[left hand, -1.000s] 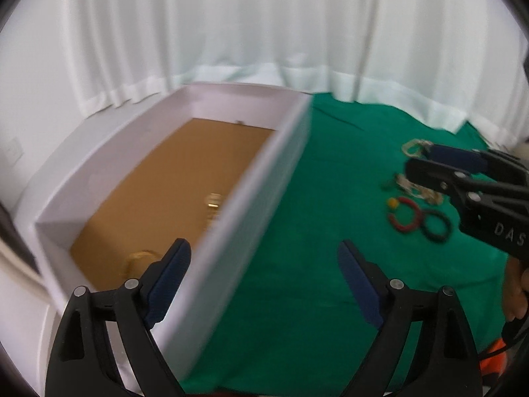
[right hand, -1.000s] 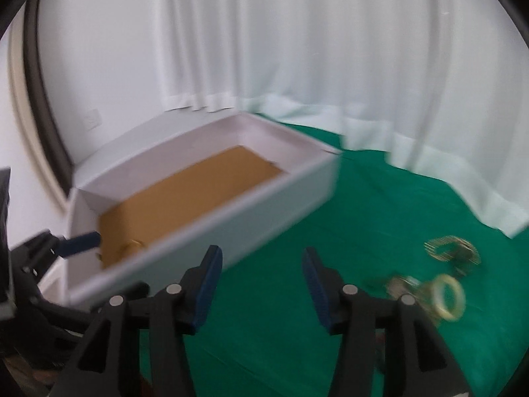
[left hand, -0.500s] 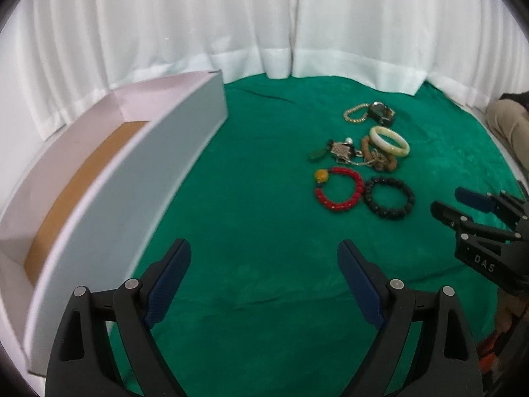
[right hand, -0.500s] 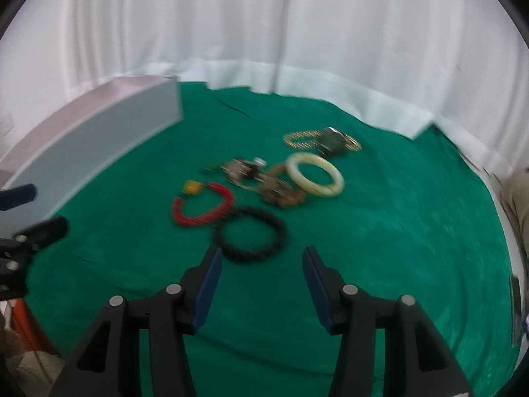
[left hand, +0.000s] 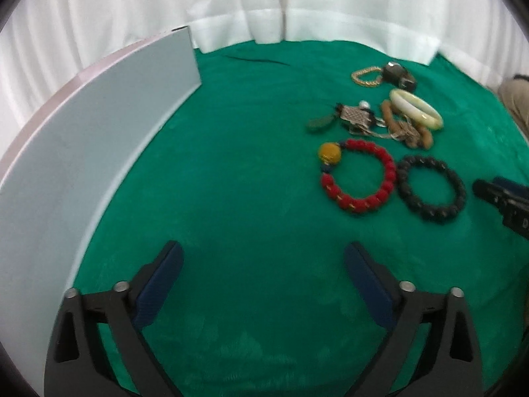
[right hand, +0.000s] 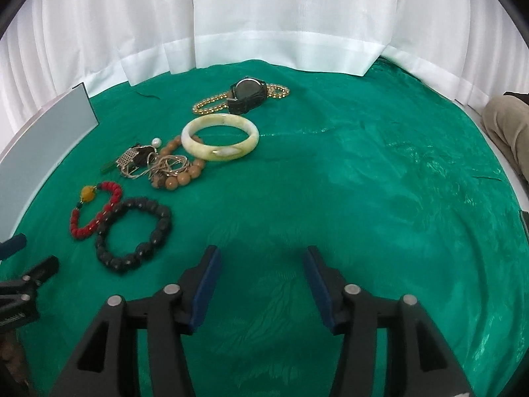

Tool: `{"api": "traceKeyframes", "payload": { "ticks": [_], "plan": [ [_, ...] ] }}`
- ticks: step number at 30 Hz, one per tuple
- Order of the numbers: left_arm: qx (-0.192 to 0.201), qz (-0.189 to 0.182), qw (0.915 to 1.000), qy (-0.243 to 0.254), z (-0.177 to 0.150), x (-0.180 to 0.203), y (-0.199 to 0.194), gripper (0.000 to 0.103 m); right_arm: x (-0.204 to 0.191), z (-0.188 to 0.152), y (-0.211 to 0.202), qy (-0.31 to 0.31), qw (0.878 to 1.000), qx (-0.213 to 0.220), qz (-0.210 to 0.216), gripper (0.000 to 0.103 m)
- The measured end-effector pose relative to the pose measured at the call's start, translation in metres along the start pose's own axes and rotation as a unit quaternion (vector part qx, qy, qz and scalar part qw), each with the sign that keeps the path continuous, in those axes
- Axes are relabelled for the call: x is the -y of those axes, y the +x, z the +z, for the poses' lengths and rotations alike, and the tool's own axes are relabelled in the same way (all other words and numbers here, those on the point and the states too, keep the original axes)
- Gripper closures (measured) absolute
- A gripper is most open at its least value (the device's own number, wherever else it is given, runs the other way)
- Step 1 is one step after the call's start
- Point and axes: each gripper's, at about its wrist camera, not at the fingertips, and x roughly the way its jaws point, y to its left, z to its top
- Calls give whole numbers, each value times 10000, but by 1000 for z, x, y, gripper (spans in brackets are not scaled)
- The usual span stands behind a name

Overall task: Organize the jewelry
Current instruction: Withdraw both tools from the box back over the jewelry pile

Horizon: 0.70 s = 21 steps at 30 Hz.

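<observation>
Jewelry lies in a loose group on the green cloth: a red bead bracelet, a black bead bracelet, a pale jade bangle, brown wooden beads tangled with thin chains, a gold bead chain and a black watch. My left gripper is open and empty, low over the cloth, left of the bracelets. My right gripper is open and empty, just right of the black bracelet.
A white box stands along the left side of the cloth; only its outer wall shows. White curtains close off the back. A person's knee is at the right edge.
Both views have swung from the white box to the right, toward the jewelry. Both grippers are now lower and closer to the bracelets. Both stayed open.
</observation>
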Motion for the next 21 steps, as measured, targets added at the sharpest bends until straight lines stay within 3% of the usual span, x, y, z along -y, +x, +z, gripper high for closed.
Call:
{"api": "traceKeyframes", "payload": {
  "ticks": [4, 6, 7, 21],
  "plan": [
    [-161, -242, 9992, -279, 5, -9, 8, 0, 2, 7, 8, 108, 9999, 23, -104, 36],
    [-157, -227, 9993, -244, 4, -8, 8, 0, -2, 10, 14, -26, 9999, -47, -148, 23],
    [-156, -231, 9993, -261, 3, -8, 8, 0, -6, 12, 15, -103, 9997, -71, -193, 21],
    [-129, -264, 9992, -276, 4, -8, 10, 0, -5, 12, 15, -84, 9998, -97, -156, 16]
  ]
}}
